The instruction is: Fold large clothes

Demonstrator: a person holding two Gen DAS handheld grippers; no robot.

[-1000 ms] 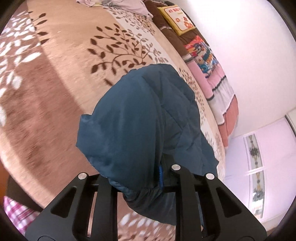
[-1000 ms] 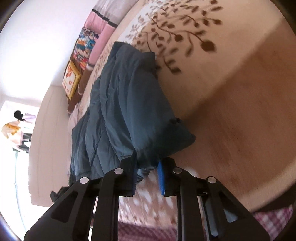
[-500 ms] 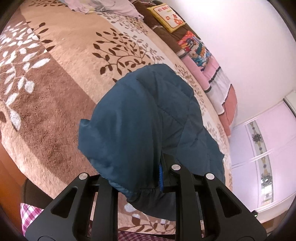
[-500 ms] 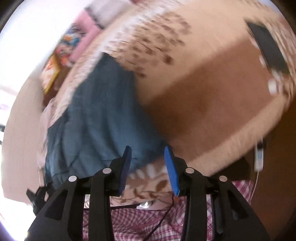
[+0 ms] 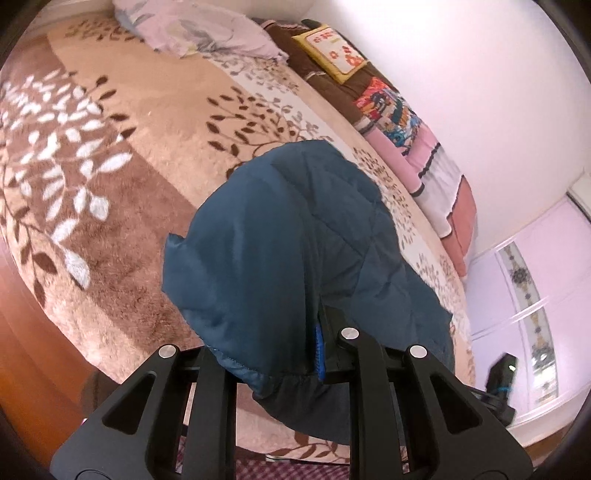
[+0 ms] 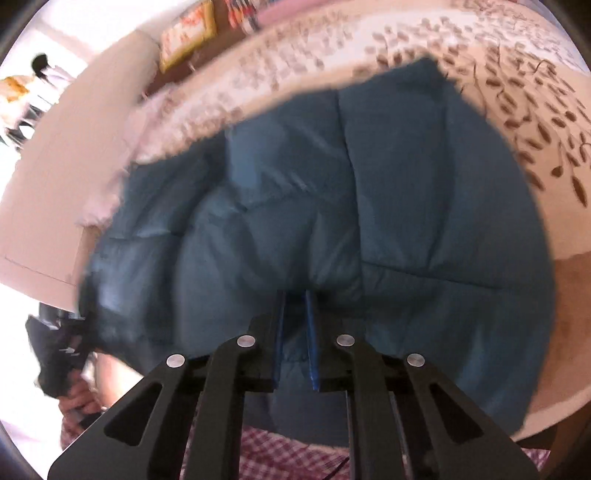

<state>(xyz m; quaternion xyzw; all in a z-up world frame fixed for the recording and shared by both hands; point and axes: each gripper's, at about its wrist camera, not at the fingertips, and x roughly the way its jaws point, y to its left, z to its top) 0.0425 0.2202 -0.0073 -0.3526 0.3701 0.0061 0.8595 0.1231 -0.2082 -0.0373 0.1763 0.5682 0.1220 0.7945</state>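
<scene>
A dark blue quilted jacket lies on the bed, and one end of it hangs over my left gripper. That gripper is shut on the jacket's hem; only its right blue pad shows beside the cloth. In the right wrist view the jacket fills the middle, spread over the blanket. My right gripper points down into its near edge. Its jaws are closing, and a fold of blue fabric is pinched between the two narrow-set blue pads.
The brown and beige leaf-patterned blanket covers the bed. Stacked pillows and cushions line the wall, and a lilac pillow lies at the head. The wooden bed frame runs on the left. A person's plaid clothing shows below the right gripper.
My right gripper let go of the jacket's corner, opened, swung across the bed and closed on another part of the jacket. My left gripper shifted a little, still holding the jacket.
</scene>
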